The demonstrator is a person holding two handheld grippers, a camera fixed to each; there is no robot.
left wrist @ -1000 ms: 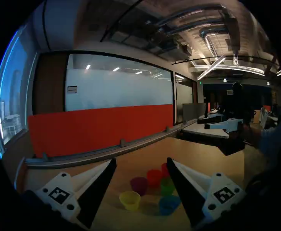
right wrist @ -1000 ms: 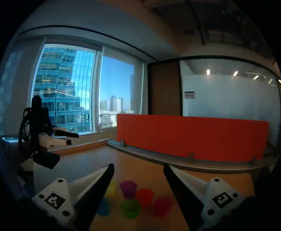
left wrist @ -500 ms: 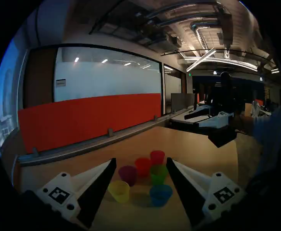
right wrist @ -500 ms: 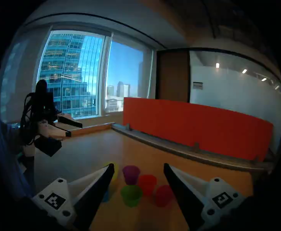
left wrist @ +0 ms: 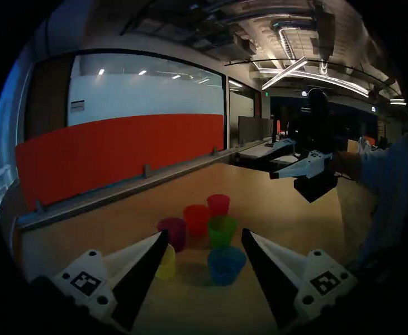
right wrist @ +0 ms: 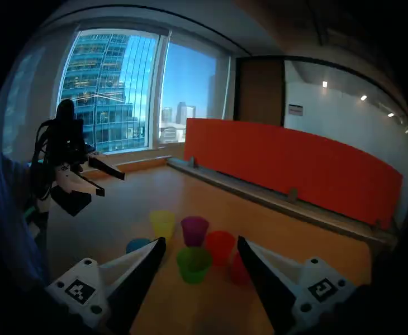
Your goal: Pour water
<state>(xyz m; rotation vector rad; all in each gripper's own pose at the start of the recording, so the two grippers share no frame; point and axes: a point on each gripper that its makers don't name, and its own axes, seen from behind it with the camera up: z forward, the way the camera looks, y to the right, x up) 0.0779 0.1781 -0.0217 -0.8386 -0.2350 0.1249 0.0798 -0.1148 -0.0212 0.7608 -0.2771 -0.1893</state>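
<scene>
Both grippers close in on the cups: the left gripper [left wrist: 204, 231], fingers apart and holding nothing, has dipped toward the table [left wrist: 282, 206] over the last second, so the six cups now stand larger and nearer between its fingers; the right gripper [right wrist: 200, 239], fingers likewise spread and empty, has swung down the same way from the opposite side. Nearest the left gripper is the blue cup [left wrist: 226, 265], just ahead of the fingertips; the yellow cup [left wrist: 166, 262] beside it is partly hidden behind one finger; the green cup [left wrist: 222, 230], purple cup [left wrist: 172, 231], orange cup [left wrist: 196, 218] and pink cup [left wrist: 218, 205] rank behind, touching or nearly so. The cluster stands mid-table, well in from the far edge that runs under the orange screen [left wrist: 120, 151]. This looks like an approach only; no cup is gripped and pouring has not begun. Every cup is upright, mouth open; in the right gripper view the green one looks dry inside, but the dim light leaves it uncertain whether any holds water.
</scene>
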